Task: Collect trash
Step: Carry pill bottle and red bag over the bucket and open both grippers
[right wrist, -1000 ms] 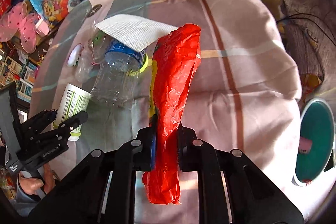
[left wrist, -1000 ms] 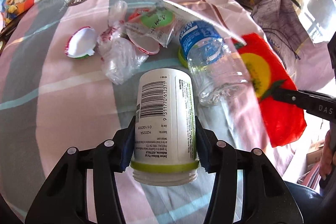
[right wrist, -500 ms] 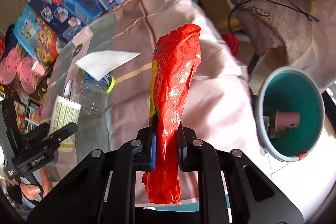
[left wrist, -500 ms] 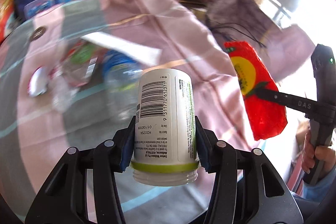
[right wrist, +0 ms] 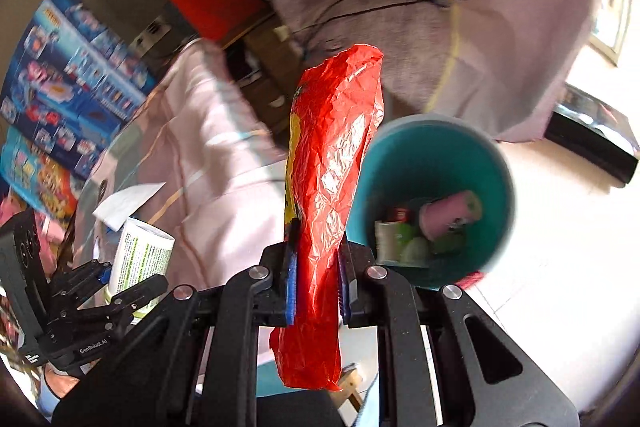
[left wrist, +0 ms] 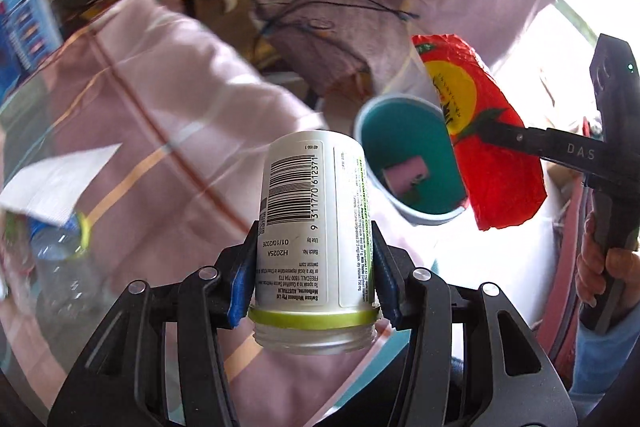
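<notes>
The left tool (left wrist: 315, 267) is clamped on a white supplement bottle (left wrist: 316, 211) and the right tool (right wrist: 318, 279) on a red wrapper (right wrist: 332, 187), both carried near the teal bin (right wrist: 496, 163) on the floor. The bin already holds some trash. A clear water bottle (left wrist: 60, 251) and a paper napkin (left wrist: 56, 179) remain on the cloth-covered surface (left wrist: 152, 99), so collection seems partway done.

Your left gripper (left wrist: 316, 267) hid both flanks of the white bottle (left wrist: 316, 223) behind its blue pads. The red wrapper (right wrist: 328, 187) covered the near left rim of the teal bin (right wrist: 492, 155), whose contents were too blurred to name. The clear plastic bottle (left wrist: 60, 259) was smeared and cut by the frame's left edge.
</notes>
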